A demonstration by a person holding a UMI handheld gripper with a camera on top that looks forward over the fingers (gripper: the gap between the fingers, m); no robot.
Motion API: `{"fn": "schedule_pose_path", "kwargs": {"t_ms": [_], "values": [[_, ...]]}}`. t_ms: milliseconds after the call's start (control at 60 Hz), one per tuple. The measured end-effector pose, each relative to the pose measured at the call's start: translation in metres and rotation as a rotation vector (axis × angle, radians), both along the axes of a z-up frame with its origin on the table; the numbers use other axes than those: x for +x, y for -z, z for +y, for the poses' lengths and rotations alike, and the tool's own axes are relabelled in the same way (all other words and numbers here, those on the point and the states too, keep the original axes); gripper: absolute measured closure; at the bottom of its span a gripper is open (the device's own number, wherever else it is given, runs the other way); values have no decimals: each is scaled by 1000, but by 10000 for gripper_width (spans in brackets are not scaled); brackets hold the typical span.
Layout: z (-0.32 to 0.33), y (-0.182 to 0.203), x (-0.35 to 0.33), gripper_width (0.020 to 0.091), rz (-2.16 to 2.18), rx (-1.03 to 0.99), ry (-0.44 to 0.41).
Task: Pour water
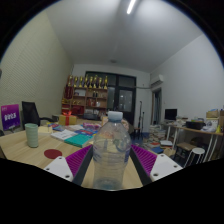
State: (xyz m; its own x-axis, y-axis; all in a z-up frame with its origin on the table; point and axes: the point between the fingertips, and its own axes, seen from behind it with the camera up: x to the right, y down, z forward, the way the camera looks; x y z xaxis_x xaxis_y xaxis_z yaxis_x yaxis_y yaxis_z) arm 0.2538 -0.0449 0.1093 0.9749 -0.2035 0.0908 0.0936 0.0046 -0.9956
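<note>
A clear plastic water bottle [111, 150] with a pale cap stands upright between the two fingers of my gripper [111, 168]. Both purple pads [84, 163] press against its sides, so the gripper is shut on it. The bottle appears lifted, its base hidden below the fingers. A pale green cup [32, 135] stands on the wooden table [30, 152] beyond the left finger, apart from the bottle.
A round dark red coaster [52, 154] lies on the table near the cup. Papers and a teal sheet [76, 140] lie further back. A monitor [31, 112] stands at the left, shelves with bottles [88, 92] at the back, desks [190, 128] and a stool [193, 153] at the right.
</note>
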Motion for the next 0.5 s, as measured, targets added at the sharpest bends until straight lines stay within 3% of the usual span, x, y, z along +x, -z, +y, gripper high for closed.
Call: {"fn": "schedule_pose_path", "kwargs": {"t_ms": [17,83,400,500], "values": [[-1,-1,-6,281,5,-4,1],[8,2,-4,458,47,-15,1],[13,5,-7,631,78,-12,33],[14,-5,-11,630,49,-51,6]]}}
